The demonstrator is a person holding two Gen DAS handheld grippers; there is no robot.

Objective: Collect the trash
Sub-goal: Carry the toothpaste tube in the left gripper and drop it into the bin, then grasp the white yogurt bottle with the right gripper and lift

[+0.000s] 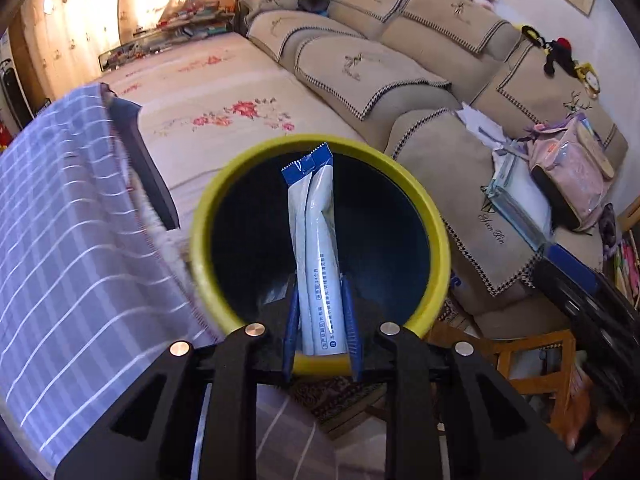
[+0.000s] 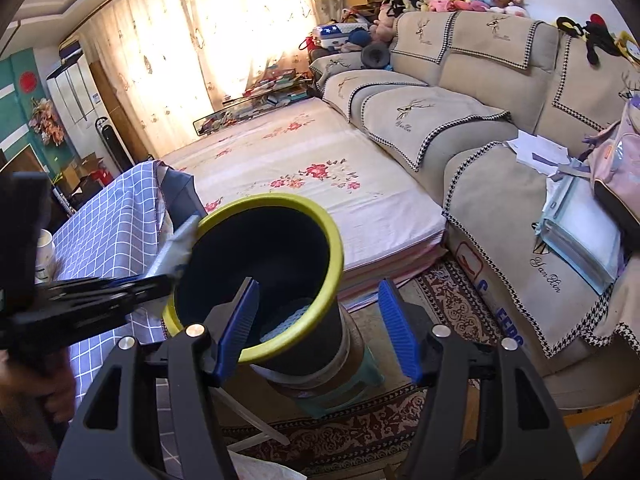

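Wrapper held over bin mouth; release pending.

Left hand-held gripper (image 1: pixel 320 320) pinches a blue-and-white wrapper (image 1: pixel 316 248) by its lower end, the packet standing directly above the dark opening of the yellow-rimmed bin (image 1: pixel 436 232). Right hand-held gripper (image 2: pixel 318 328) stands spread and empty, its left pad inside the rim at 6 o'clock. Judgement: centre the wrapper's top, now near the rim at 12 o'clock, before parting the jaws, so it drops clear inside.
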